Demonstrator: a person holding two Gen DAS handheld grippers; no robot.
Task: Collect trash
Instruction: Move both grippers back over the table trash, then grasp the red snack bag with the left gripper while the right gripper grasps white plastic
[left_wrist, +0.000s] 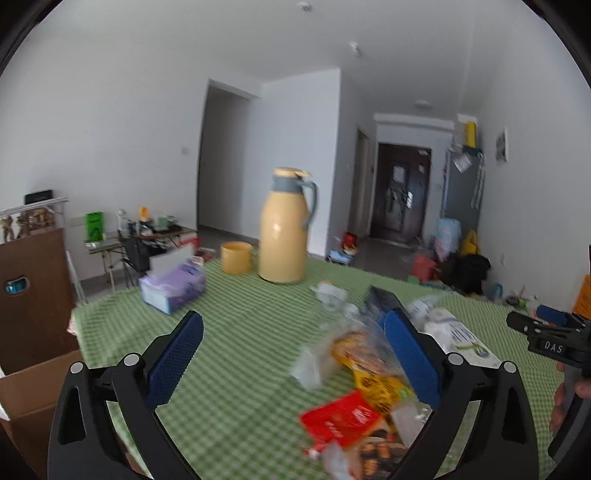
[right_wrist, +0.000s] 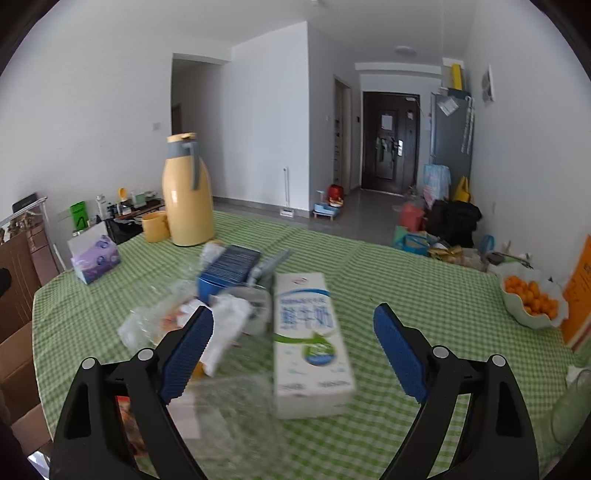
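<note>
Nearest the left wrist camera, the left gripper (left_wrist: 291, 350) stands with its blue pads wide apart above the green checked tablecloth (left_wrist: 229, 332), nothing pressed between them; a blurred heap of trash lies under and beside its right-hand finger: a red wrapper (left_wrist: 338, 421), a yellow packet (left_wrist: 376, 387) and clear plastic bags (left_wrist: 314, 365). A cardboard box (left_wrist: 33, 398) sits open off the table's left edge. At the right border of that view a hand (left_wrist: 570, 398) holds the other tool. In the right wrist view, the right gripper (right_wrist: 293, 339) is likewise spread wide and empty, with a white milk carton (right_wrist: 308, 339) lying flat on the cloth between its fingers, touching neither pad. Just beyond the carton lie crumpled white plastic (right_wrist: 229, 321) and a blue box (right_wrist: 231, 271). Farther back stand a purple tissue box (right_wrist: 96, 258), a yellow cup (right_wrist: 155, 226) and a tall yellow thermos jug (right_wrist: 186, 192). A white bowl of oranges (right_wrist: 532, 302) sits at the table's right edge
</note>
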